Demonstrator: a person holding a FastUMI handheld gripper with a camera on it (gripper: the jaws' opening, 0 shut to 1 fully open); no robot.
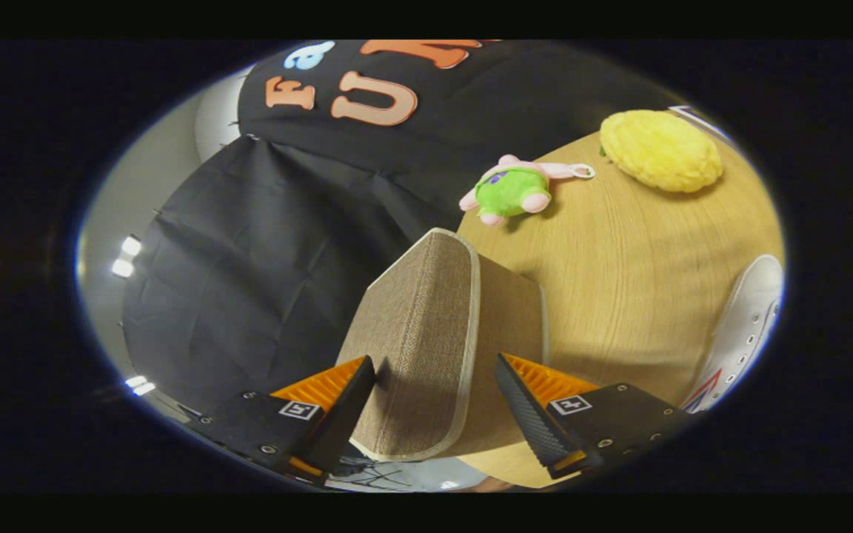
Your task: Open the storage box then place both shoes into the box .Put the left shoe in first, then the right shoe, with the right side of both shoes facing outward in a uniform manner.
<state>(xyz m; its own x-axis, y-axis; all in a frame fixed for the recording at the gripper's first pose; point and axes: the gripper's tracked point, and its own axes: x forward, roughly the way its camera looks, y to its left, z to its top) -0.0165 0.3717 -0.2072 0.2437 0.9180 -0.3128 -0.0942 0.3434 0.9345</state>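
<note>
The storage box's lid (415,333), beige fabric with a pale trim, stands raised on edge between my fingers, and its brown inner side (512,318) faces the table. My gripper (434,366) is shut on the lid; one finger presses the fabric face and the other the brown side. A white lace-up shoe (748,326) with a red and blue mark lies on the wooden table (619,281) beyond the finger on the brown side. The rest of the box is hidden behind the lid.
A green and pink plush toy (513,190) and a yellow knitted cushion (660,150) lie on the table's far part. Black cloth hangs past the table's edge on the lid's fabric side.
</note>
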